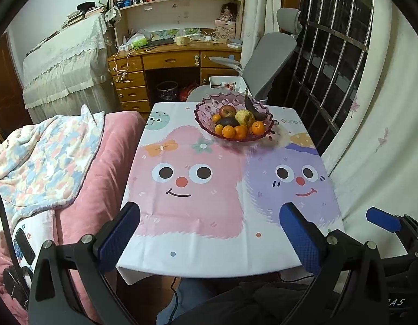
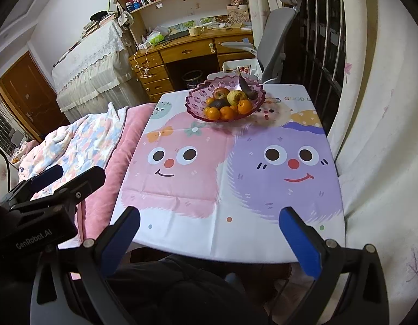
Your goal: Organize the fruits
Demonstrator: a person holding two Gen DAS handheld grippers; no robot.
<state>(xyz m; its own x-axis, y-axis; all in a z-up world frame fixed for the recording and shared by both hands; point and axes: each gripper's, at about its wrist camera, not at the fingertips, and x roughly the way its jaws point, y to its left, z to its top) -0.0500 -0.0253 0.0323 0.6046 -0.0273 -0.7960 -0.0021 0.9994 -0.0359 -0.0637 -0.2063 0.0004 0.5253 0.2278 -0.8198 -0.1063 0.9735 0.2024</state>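
While both jaws gape, the banana point(image 1: 252, 108) leans stem-up in the bowl point(image 1: 206, 108).

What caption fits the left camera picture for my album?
Open left gripper waits at the table's near edge, facing a pink bowl of fruit.

Pink fruit bowl point(image 2: 194, 100) on table point(image 2: 236, 189), fingers point(image 2: 300, 241) apart

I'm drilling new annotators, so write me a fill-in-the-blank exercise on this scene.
1. All the fruit sits in a ____ glass bowl.
2. The bowl stands at the table's ____ end.
3. Both the left gripper and right gripper are ____.
4. The darkened banana leans beside the ____.

Missing: pink; far; open; pear
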